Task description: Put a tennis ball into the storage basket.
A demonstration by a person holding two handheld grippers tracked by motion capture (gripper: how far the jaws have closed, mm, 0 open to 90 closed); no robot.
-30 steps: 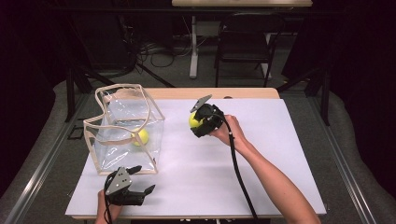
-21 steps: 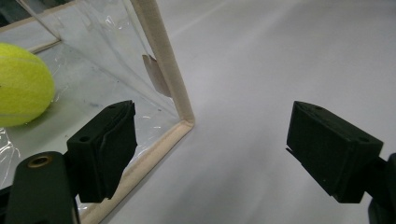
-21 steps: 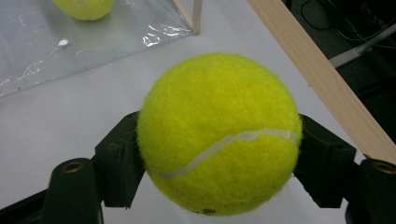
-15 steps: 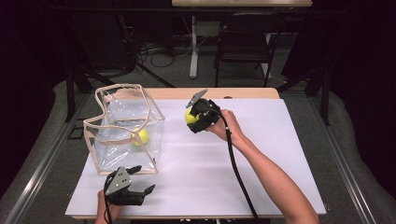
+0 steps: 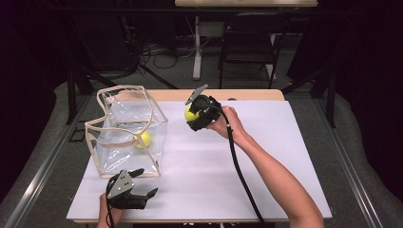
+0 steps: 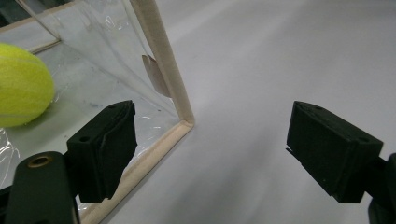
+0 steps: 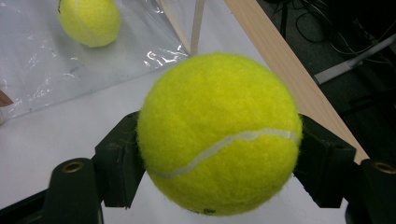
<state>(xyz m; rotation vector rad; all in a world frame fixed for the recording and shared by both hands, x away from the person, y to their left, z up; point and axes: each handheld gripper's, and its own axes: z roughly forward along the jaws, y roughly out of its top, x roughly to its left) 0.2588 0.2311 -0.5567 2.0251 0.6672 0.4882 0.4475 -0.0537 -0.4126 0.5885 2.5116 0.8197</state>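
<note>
Where right tool (image 7: 219, 154) grips, ball (image 7: 218, 133) sides hidden.

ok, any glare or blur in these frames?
Right gripper view: the held tennis ball is sharp, with glare streaks on the clear plastic bag behind it. Left gripper view: near jaws soft. High view: table bright, surroundings dark.
</note>
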